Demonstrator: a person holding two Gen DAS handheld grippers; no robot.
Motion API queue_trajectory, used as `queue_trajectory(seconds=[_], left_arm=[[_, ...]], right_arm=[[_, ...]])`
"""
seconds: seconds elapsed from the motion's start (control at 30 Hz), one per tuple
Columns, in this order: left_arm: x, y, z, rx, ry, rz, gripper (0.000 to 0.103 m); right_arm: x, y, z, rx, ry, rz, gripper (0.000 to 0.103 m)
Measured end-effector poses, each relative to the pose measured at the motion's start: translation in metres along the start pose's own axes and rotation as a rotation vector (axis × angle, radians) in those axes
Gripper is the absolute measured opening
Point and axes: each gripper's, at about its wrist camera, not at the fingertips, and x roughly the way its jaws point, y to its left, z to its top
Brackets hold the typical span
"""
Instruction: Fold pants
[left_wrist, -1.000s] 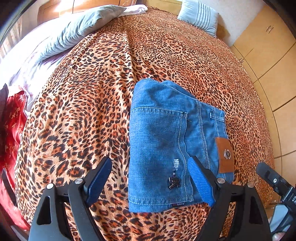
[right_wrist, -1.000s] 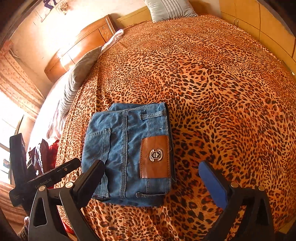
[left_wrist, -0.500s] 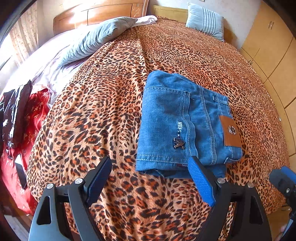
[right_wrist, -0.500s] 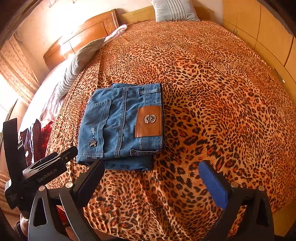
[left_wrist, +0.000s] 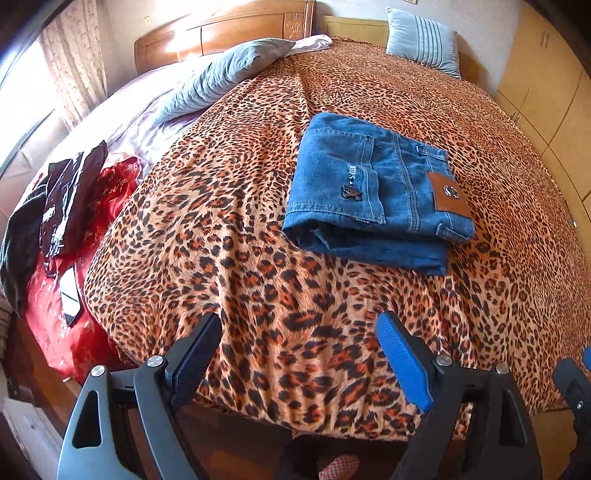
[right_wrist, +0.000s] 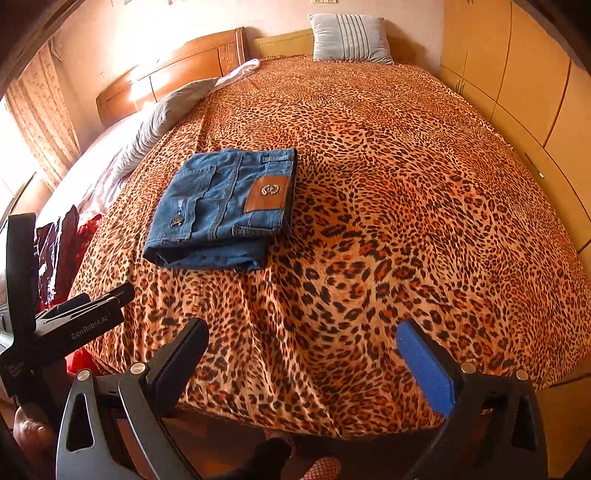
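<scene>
- The pants (left_wrist: 373, 192), blue denim, are lying folded into a compact stack on the leopard-print bedspread (left_wrist: 258, 288), well in from the near edge of the bed and well apart from both claws.
- The left claw (left_wrist: 299, 354) is hanging over the bed's near edge with its jaws opening wide and nothing between them; the right claw (right_wrist: 303, 362) is standing wide apart too, gripping nothing.
- Judging by the thick layered edge facing the cameras, the stack is looking fairly heavy and stiff for cloth, not slippery, not fragile, yet likely to slump open if lifted by one layer.
- A sound hold would be taking all layers together at the two near corners of that thick edge, one claw to each corner.
- The left wrist view is showing red and dark garments (left_wrist: 70, 206) heaped at the bed's side beside the grey pillow (left_wrist: 225, 77), and the pocket badge clearly.
- The right wrist view is showing the left claw's body from the side, the leather patch (right_wrist: 266, 194) square-on, and the wardrobe doors (right_wrist: 517, 85) along the far side.
</scene>
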Motion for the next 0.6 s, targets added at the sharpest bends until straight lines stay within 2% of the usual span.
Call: queue_trajectory(seconds=[0.07,0.23,0.33,0.47,0.6], left_arm=[[-0.015,-0.006,-0.011,0.017,-0.021,0.016,0.097],[-0.048,-0.013,-0.036,-0.003,-0.06,-0.009,0.102],[-0.062,-0.016,-0.044,-0.019,-0.063,0.002,0.102],[-0.082,-0.024,-0.054,-0.003,-0.1,0.074,0.102],[-0.095,-0.034,-0.071,0.014,-0.104,0.069,0.102]], right_arm=[[-0.006,-0.009,-0.011,0.018,-0.005,-0.006,0.102],[-0.028,-0.031,-0.031,0.063,-0.031,-0.018,0.102],[-0.041,-0.04,-0.039,0.078,-0.056,-0.019,0.102],[-0.057,-0.046,-0.044,0.085,-0.095,-0.014,0.102],[-0.071,-0.044,-0.054,0.049,-0.122,-0.014,0.102]])
